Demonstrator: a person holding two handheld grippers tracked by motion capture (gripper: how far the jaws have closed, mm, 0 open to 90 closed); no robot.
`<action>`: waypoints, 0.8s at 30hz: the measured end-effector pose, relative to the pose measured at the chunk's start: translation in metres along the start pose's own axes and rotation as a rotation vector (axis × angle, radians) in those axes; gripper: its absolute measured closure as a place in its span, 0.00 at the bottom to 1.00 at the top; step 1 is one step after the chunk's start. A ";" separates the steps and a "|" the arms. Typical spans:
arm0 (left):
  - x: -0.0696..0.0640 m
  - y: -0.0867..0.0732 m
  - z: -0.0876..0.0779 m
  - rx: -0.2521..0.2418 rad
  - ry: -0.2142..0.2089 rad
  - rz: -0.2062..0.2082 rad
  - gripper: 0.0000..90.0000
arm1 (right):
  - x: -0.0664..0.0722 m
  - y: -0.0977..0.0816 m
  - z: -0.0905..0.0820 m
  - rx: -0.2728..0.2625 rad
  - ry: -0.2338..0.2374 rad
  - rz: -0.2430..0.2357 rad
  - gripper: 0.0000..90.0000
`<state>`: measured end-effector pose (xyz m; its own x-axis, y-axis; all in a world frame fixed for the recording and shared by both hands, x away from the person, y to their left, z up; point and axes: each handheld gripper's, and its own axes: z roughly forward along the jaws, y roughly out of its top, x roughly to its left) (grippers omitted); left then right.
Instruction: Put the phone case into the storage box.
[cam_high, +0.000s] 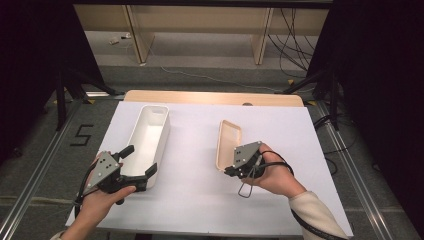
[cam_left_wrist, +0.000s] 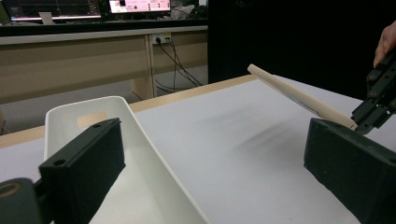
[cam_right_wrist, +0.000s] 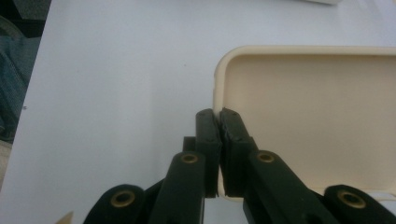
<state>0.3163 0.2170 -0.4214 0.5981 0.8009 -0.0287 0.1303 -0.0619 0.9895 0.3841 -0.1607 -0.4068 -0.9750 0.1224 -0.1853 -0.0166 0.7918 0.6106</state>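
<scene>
A long white bin (cam_high: 147, 142) lies on the white table top (cam_high: 200, 200) at the left, empty as far as I see. My left gripper (cam_high: 141, 159) stands open at the bin's near end, one jaw by the left wall, the other well off to the right. From the left gripper view the bin (cam_left_wrist: 140, 154) runs away between the open jaws of my left gripper (cam_left_wrist: 215, 154). A beige lid (cam_high: 228, 142) is tilted up on its long edge at centre right. My right gripper (cam_high: 231, 169) is shut on its near rim. The right gripper (cam_right_wrist: 220, 116) pinches the lid's (cam_right_wrist: 317, 107) rounded corner.
A strip of bare wood (cam_high: 210, 97) runs along the table's far edge. Dark stands (cam_high: 65, 90) and cables (cam_high: 295, 45) sit on the floor beyond. The tilted lid (cam_left_wrist: 299, 95) and the right gripper (cam_left_wrist: 378, 100) show at the right of the left gripper view.
</scene>
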 end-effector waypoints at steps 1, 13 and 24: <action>0.000 0.000 0.000 0.001 0.000 0.005 0.05 | -0.001 0.001 0.000 -0.004 -0.001 -0.014 0.98; 0.000 0.005 0.009 0.018 -0.009 -0.027 0.08 | 0.006 0.010 0.007 -0.050 0.009 -0.038 0.98; 0.001 0.024 0.020 0.024 -0.008 -0.010 0.09 | 0.013 0.020 0.012 -0.086 0.026 -0.053 0.98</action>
<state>0.3360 0.2044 -0.4002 0.6026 0.7970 -0.0395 0.1553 -0.0685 0.9855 0.3742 -0.1357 -0.4060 -0.9777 0.0648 -0.1997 -0.0865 0.7426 0.6641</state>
